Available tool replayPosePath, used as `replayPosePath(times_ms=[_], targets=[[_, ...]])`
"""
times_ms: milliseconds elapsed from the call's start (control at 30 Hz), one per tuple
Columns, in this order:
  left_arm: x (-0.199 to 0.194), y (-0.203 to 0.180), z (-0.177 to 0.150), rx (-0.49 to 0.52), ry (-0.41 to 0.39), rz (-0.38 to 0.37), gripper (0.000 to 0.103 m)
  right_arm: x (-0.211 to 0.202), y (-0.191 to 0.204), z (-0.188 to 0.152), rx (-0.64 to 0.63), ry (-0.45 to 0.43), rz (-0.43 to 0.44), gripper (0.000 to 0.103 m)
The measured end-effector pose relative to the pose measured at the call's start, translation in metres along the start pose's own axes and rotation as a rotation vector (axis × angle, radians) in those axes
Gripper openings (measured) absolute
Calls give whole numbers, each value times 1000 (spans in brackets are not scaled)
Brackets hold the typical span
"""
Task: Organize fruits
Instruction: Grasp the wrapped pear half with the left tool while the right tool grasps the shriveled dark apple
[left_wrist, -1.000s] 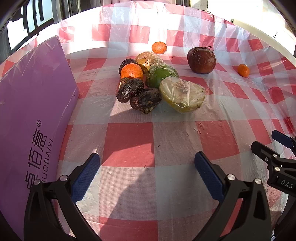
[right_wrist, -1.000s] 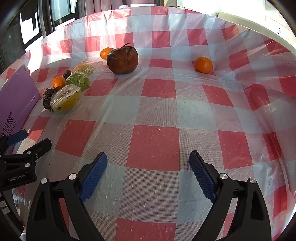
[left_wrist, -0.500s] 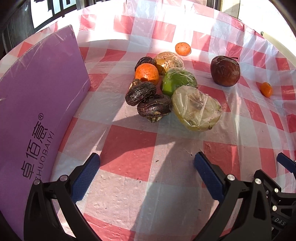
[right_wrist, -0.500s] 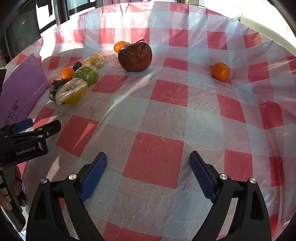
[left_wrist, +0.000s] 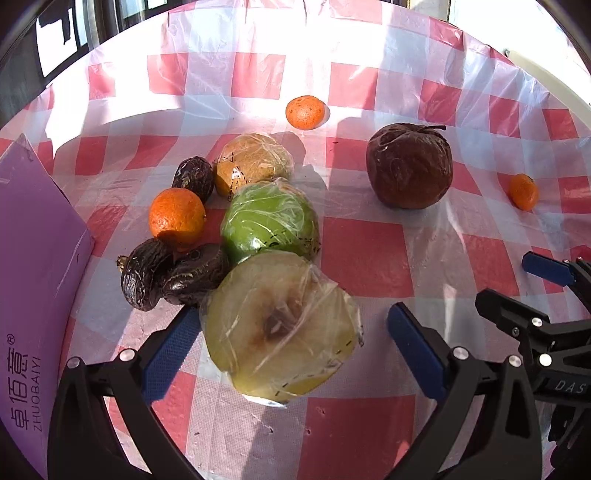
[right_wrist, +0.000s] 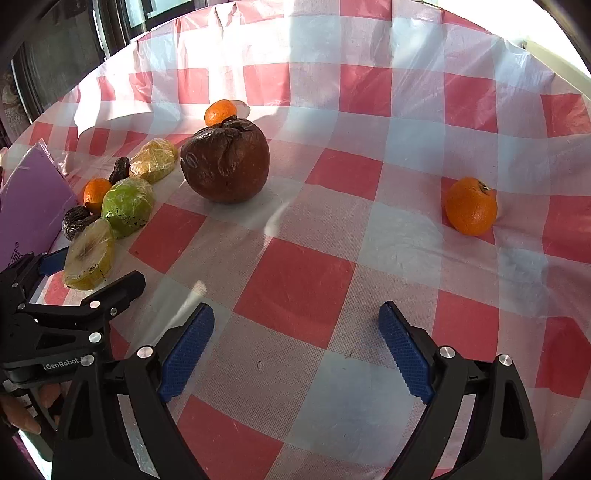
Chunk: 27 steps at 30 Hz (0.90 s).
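A pale yellow-green cut fruit in plastic wrap (left_wrist: 280, 328) lies between the open fingers of my left gripper (left_wrist: 291, 343), not clamped. Behind it sit a wrapped green fruit (left_wrist: 271, 219), a wrapped tan fruit (left_wrist: 253, 162), an orange (left_wrist: 176, 218) and three dark wrinkled fruits (left_wrist: 146, 273). A big shrivelled dark red fruit (left_wrist: 409, 170) (right_wrist: 226, 164) stands apart to the right. Small oranges lie at the back (left_wrist: 306, 112) and far right (left_wrist: 523, 191) (right_wrist: 471, 206). My right gripper (right_wrist: 295, 347) is open over bare cloth.
A purple box (left_wrist: 37, 295) stands upright along the left side, close to the fruit pile. The red-and-white checked plastic tablecloth (right_wrist: 295, 280) covers the round table. A hand (right_wrist: 22, 413) holds the left gripper's handle at the lower left of the right wrist view.
My left gripper has moved forward to the pile, and the wrapped cut fruit now lies between its fingers. My right gripper has advanced a little toward the dark red fruit.
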<state>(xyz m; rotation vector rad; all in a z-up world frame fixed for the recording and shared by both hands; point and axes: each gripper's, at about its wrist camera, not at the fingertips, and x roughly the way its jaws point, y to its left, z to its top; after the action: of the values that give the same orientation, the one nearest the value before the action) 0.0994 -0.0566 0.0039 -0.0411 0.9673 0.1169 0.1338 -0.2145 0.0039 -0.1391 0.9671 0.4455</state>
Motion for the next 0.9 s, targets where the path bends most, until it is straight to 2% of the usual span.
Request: replayPosePath(times_ms=[67, 200, 300, 367, 433, 467, 500, 533, 600, 733, 900], targets=[[5, 5, 7, -9, -2, 2, 101, 10, 1, 20, -12, 4, 53, 88], [8, 11, 11, 24, 0, -12, 100, 31, 10, 58, -19, 20, 82, 88], [4, 15, 8, 53, -9, -33, 95, 41, 29, 78, -60, 22, 123, 87], [2, 18, 6, 61, -13, -41, 88, 46, 42, 88, -99, 23, 106, 85], [0, 20, 6, 69, -11, -45, 84, 56, 48, 94, -99, 60, 97, 71], [0, 21, 6, 69, -10, -45, 79, 56, 49, 95, -96, 57, 73, 65], [-2, 21, 6, 70, -10, -46, 74, 54, 50, 95, -88, 59, 82, 64], [-5, 21, 5, 76, -15, -51, 60, 52, 47, 93, -68, 73, 79, 63], [-7, 20, 3, 84, 1, -63, 60, 39, 41, 80, -20, 73, 84, 63], [-17, 15, -9, 113, 17, -81, 60, -3, 23, 30, 55, 72, 37, 63], [-50, 11, -47, 123, 35, -130, 60, -58, 8, -40, 147, 88, 7, 63]])
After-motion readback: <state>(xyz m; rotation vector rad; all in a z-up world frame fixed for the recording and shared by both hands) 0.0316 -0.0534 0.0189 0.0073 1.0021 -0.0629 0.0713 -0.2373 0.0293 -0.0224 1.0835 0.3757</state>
